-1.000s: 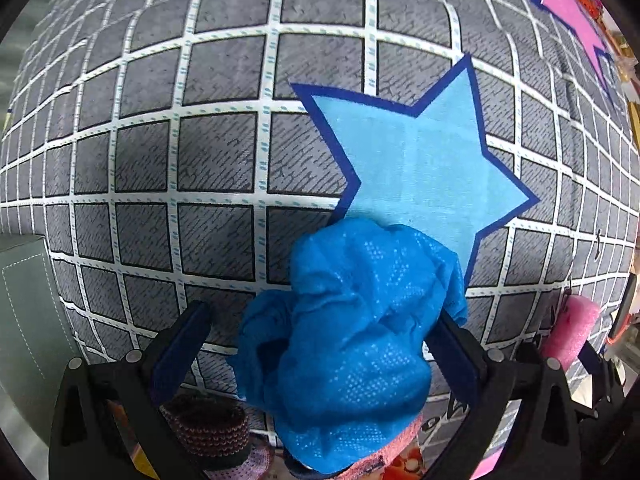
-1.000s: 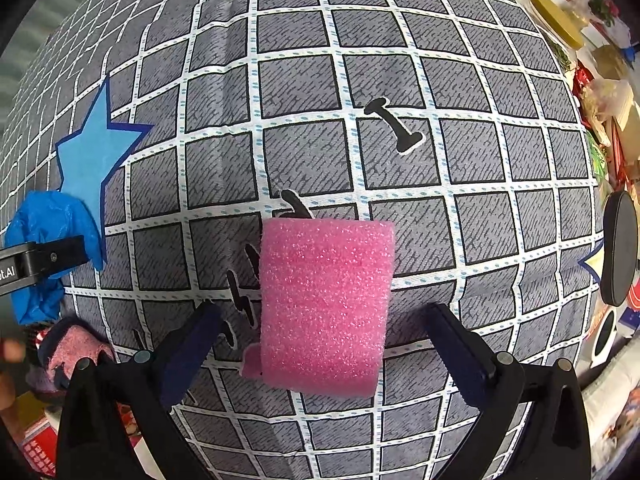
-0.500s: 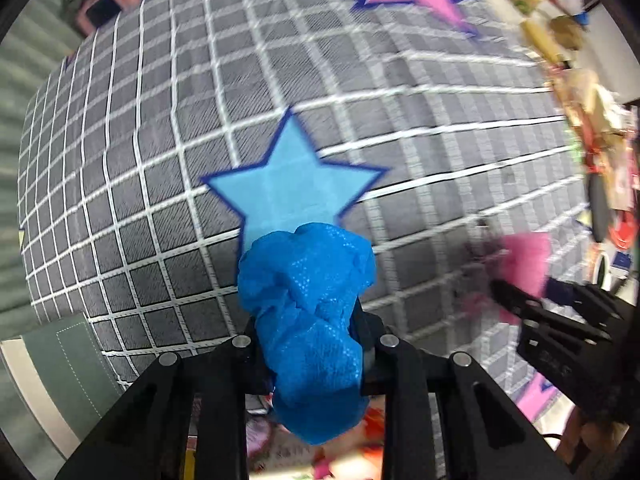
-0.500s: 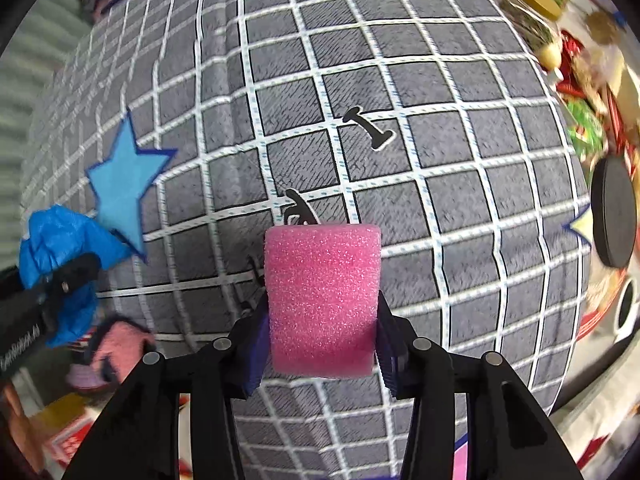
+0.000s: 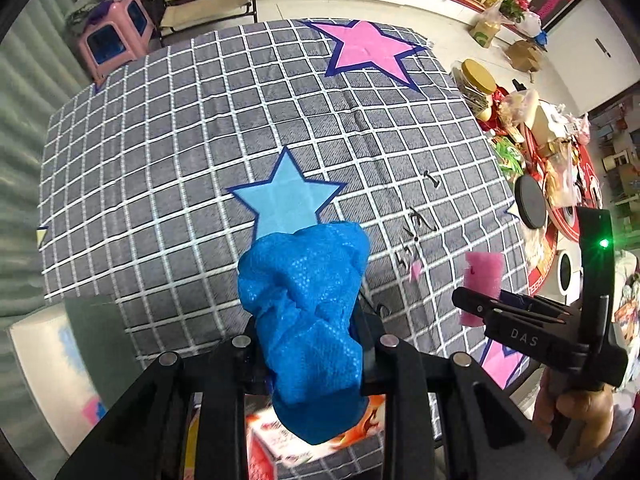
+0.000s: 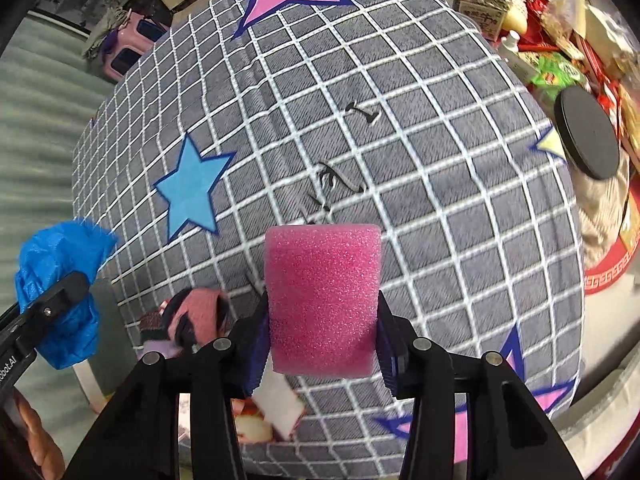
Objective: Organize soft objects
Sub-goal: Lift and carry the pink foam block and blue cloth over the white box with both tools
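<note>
My left gripper (image 5: 310, 336) is shut on a crumpled blue cloth (image 5: 306, 312) and holds it high above the grey checked bedsheet (image 5: 200, 120). The cloth also shows at the left of the right wrist view (image 6: 60, 280). My right gripper (image 6: 322, 332) is shut on a pink foam block (image 6: 322, 300), also lifted above the sheet. In the left wrist view the foam block (image 5: 482, 284) and right gripper (image 5: 472, 300) show at the right. A pink and dark knitted item (image 6: 196, 316) lies near the sheet's near edge.
A light blue star (image 5: 286, 196) and a pink star (image 5: 366, 50) are printed on the sheet. A cluttered table with a yellow-lidded jar (image 5: 476, 80) and a black round lid (image 5: 530, 204) stands to the right. A printed box (image 5: 280, 448) lies under the left gripper. A pink stool (image 5: 114, 40) stands beyond.
Both grippers closed on their objects, the blue cloth and the pink foam, and rose well above the sheet, so much more of the bed and room shows now.
</note>
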Demonstrator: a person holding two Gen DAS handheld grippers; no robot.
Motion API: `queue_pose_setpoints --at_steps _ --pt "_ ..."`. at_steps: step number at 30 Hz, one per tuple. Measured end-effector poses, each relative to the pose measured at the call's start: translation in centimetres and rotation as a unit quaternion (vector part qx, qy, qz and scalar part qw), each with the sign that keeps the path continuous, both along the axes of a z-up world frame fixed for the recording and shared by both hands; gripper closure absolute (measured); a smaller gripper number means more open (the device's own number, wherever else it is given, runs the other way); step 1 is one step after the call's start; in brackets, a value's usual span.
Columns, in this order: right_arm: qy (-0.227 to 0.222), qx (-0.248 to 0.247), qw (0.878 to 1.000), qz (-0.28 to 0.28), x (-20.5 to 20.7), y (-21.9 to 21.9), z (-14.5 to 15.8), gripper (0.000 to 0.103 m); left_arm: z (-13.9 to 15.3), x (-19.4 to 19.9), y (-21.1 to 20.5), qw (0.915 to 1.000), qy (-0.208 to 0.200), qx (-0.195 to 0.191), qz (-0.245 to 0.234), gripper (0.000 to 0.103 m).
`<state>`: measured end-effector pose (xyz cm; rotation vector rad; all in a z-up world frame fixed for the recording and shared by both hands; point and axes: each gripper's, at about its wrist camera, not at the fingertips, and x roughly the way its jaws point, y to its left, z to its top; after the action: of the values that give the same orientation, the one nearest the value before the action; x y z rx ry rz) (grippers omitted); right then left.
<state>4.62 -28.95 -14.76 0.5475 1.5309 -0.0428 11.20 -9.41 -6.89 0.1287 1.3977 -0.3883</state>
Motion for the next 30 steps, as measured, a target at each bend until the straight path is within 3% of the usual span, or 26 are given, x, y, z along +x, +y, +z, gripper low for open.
queue_pose_setpoints --at_steps 13,19,30 --pt "-0.030 0.026 0.999 -0.017 -5.3 6.4 4.0 0.056 3.7 -6.6 5.5 0.9980 -0.052 -0.010 -0.035 0.074" --pt "-0.048 0.025 0.999 -0.006 -7.3 10.6 6.5 0.056 5.3 -9.5 10.4 0.9971 -0.073 -0.008 -0.022 0.073" --pt "-0.065 0.009 0.997 0.031 -9.9 17.1 10.1 0.056 5.1 -13.3 17.7 0.9964 -0.085 -0.004 0.009 0.073"
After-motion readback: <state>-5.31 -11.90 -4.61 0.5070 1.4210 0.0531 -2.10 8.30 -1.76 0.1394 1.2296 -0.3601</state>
